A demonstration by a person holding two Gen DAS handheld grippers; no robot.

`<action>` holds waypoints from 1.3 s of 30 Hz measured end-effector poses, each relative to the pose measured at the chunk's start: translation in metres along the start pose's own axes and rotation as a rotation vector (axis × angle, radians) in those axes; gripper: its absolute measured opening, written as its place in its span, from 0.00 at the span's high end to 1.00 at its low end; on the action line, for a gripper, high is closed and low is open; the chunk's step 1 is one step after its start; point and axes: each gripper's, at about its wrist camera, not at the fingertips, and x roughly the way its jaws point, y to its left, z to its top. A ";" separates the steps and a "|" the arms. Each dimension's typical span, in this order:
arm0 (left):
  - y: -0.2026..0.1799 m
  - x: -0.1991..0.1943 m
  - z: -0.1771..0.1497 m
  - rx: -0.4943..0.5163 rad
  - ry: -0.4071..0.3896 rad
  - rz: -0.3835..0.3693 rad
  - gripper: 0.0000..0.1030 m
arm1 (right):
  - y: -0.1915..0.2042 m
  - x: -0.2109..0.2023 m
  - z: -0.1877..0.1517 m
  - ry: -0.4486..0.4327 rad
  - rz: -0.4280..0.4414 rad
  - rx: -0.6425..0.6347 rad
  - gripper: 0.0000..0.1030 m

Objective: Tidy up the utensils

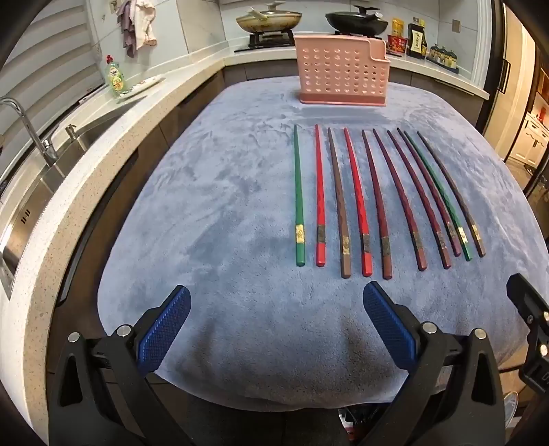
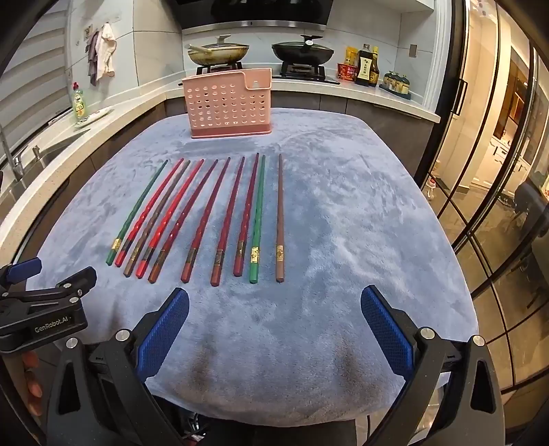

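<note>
Several chopsticks lie side by side on a blue-grey cloth (image 1: 219, 212) (image 2: 343, 212), thick ends toward me: green (image 1: 298, 202) (image 2: 139, 214), red (image 1: 319, 199), brown (image 2: 280, 219), dark red and another green (image 2: 257, 219). A pink perforated utensil holder (image 1: 339, 70) (image 2: 228, 103) stands upright at the cloth's far edge. My left gripper (image 1: 274, 302) hovers open above the near cloth, short of the chopsticks' ends, nothing between its blue pads. My right gripper (image 2: 274, 303) is likewise open and empty. The left gripper's body (image 2: 41, 305) shows at the right wrist view's left edge.
A counter with sink and tap (image 1: 31, 137) runs along the left, with a dish soap bottle (image 1: 116, 77). Two lidded pans (image 1: 269, 19) (image 2: 302, 51) sit on the stove behind the holder, sauce bottles (image 2: 367, 67) beside them. Glass doors (image 2: 497, 171) stand at the right.
</note>
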 end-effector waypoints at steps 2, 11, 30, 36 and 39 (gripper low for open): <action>0.001 -0.005 0.001 -0.010 -0.016 0.010 0.07 | 0.001 0.000 0.000 -0.004 -0.003 -0.002 0.07; 0.000 -0.010 0.001 0.005 -0.026 0.011 0.07 | 0.003 -0.001 -0.001 -0.003 0.000 0.003 0.07; 0.000 -0.010 0.000 0.004 -0.027 -0.001 0.07 | 0.004 -0.002 -0.002 -0.004 0.007 0.005 0.07; 0.000 -0.009 0.000 0.003 -0.027 -0.001 0.07 | 0.003 -0.002 -0.002 -0.004 0.008 0.004 0.07; 0.000 -0.010 0.000 0.003 -0.026 -0.002 0.07 | 0.003 -0.002 -0.002 -0.004 0.010 0.005 0.07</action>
